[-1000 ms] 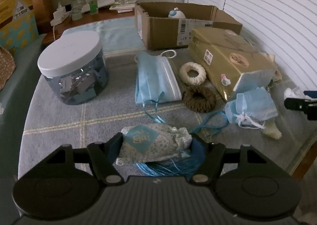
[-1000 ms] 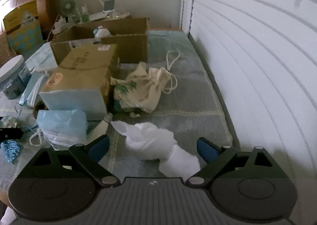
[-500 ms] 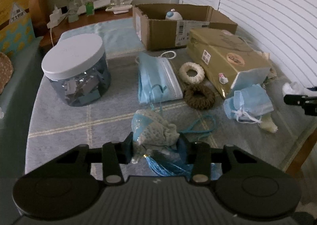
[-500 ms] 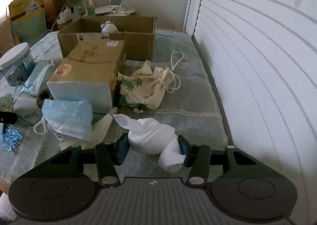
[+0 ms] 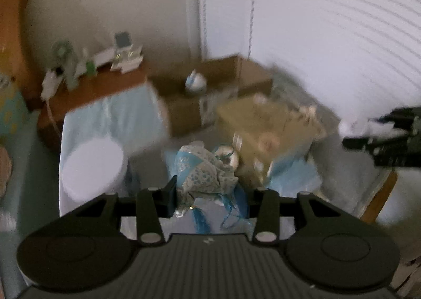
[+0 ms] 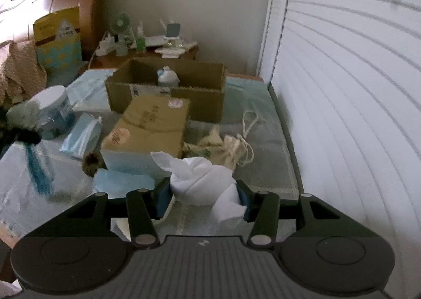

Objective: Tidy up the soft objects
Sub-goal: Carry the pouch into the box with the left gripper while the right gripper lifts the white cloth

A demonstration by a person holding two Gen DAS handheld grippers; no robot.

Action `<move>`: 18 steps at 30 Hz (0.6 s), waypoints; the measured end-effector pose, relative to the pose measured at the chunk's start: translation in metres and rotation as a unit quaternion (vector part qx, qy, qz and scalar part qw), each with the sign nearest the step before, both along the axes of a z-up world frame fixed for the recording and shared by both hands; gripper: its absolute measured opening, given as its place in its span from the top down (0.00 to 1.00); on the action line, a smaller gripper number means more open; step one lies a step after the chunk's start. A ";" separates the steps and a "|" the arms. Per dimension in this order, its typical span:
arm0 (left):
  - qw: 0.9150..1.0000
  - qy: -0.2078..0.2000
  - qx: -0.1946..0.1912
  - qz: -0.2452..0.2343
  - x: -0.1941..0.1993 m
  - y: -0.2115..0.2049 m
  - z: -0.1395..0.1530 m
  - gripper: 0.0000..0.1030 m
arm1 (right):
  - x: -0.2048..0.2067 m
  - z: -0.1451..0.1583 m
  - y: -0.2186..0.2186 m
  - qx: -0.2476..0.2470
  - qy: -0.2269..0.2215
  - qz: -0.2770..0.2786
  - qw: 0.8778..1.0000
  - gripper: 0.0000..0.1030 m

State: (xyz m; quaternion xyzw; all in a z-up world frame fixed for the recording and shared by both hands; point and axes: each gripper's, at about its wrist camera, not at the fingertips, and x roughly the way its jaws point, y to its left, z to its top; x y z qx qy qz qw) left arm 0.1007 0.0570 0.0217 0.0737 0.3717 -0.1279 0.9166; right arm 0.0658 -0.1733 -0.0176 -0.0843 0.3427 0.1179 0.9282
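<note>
White cloth (image 6: 202,183) is clamped in the right hand-held gripper (image 6: 204,197); a blue-patterned pouch (image 5: 204,174) in the left hand-held gripper (image 5: 208,200). A box (image 6: 168,88) is seen at 12 o'clock on the desk (image 6: 263,167).

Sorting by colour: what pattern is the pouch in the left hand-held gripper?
The pouch is pale with small blue floral print; left wrist view.

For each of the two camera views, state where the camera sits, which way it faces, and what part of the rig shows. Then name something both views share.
Left wrist: on the left gripper, facing the far wall; it holds a patterned pouch; the right gripper shows at the right edge.
Right wrist: on the right gripper, facing the same wall, holding a white cloth.
Shared: the open cardboard box.
</note>
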 end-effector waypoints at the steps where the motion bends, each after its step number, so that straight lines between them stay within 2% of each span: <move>1: 1.000 -0.005 -0.003 -0.005 0.006 -0.003 0.005 0.59 | 0.000 0.002 0.001 0.000 -0.003 0.004 1.000 0.45; 6: 0.999 -0.038 -0.008 -0.031 0.043 -0.016 0.032 0.59 | 0.001 0.012 0.005 0.003 -0.016 0.013 1.000 0.45; 10: 0.997 -0.062 0.003 -0.038 0.079 -0.030 0.045 0.59 | 0.004 0.017 0.005 0.003 -0.022 0.015 1.000 0.45; 14: 0.996 -0.080 0.017 -0.038 0.116 -0.040 0.050 0.59 | 0.008 0.021 0.004 0.003 -0.025 0.014 1.000 0.45; 18: 0.996 -0.080 0.028 -0.027 0.152 -0.044 0.043 0.58 | 0.014 0.023 0.001 0.004 -0.026 0.011 1.000 0.45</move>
